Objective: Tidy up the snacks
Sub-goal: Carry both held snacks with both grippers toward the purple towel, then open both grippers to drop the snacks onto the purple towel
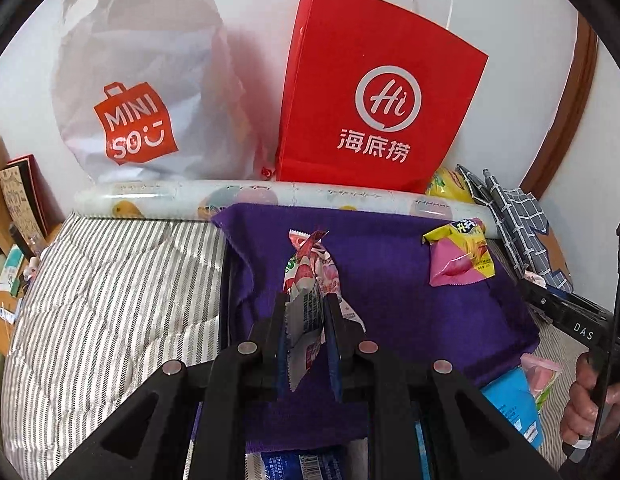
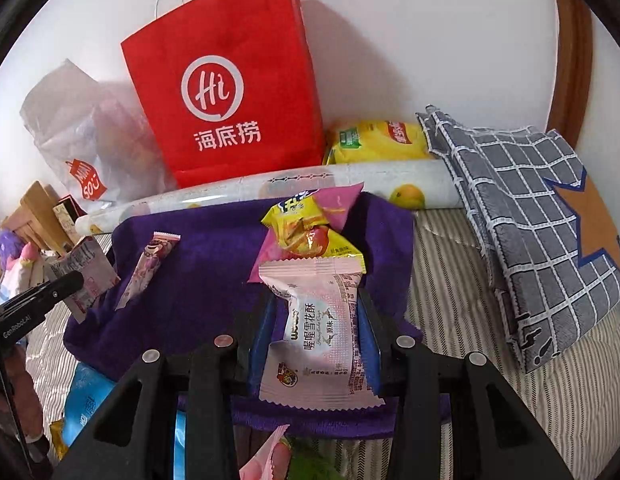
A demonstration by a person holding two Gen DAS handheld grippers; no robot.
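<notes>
We are mid-delivery: our left gripper [image 1: 306, 320] clamps a slim pink-and-white snack stick [image 1: 310, 280], our right gripper [image 2: 315, 320] a pale pink nougat packet [image 2: 321, 320], both above the purple cloth [image 1: 389, 280] on the bed. Next, lower and release beside the yellow-pink candy pouch [image 2: 310, 232].

Blue packet [image 1: 513, 408] right of the left gripper: cut off by the gripper body, print too small to read. Green-and-pink packet [image 2: 286, 456] beneath the right gripper: cut by the frame edge, blurred.
</notes>
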